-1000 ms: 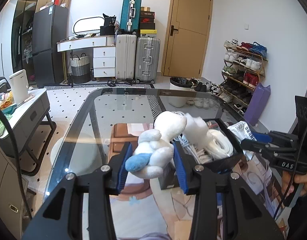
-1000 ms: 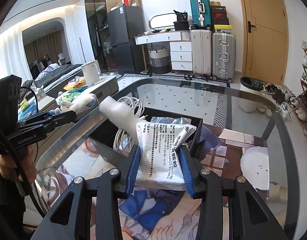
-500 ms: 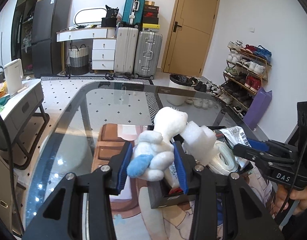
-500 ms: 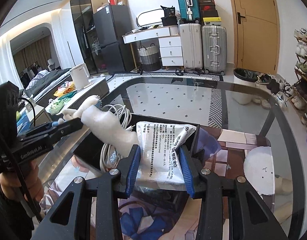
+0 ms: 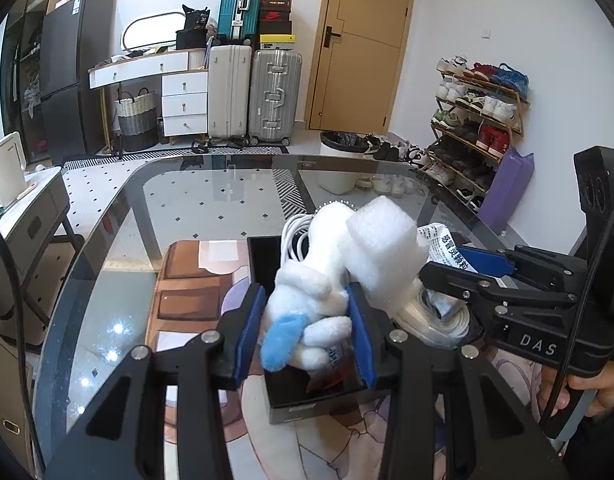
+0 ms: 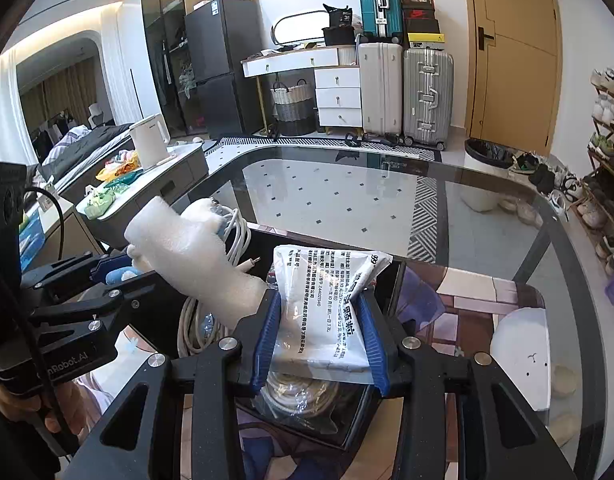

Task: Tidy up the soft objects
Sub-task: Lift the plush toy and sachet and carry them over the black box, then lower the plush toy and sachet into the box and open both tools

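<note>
My left gripper [image 5: 307, 332] is shut on a white plush toy [image 5: 311, 292] with a blue ear, held over the near end of a black box [image 5: 303, 400] on the glass table. A white foam piece [image 5: 383, 252] leans beside the toy, resting over the box. My right gripper [image 6: 321, 340] is shut on a white printed packet [image 6: 327, 304], above the same black box [image 6: 347, 428]. White coiled cables [image 6: 195, 320] lie inside the box. In the right wrist view the foam piece [image 6: 191, 256] slants between both grippers, and the left gripper [image 6: 107, 276] reaches in from the left.
The glass table [image 5: 187, 208] carries a printed mat [image 5: 187, 292] under the box. A side cabinet with a white kettle [image 6: 149, 140] stands to the left. Suitcases [image 5: 255, 92], a door and a shoe rack [image 5: 479, 120] line the far walls.
Both grippers moved in over the black box and sank a little, each keeping its grip. The box and foam piece now sit closer beneath the fingers.
</note>
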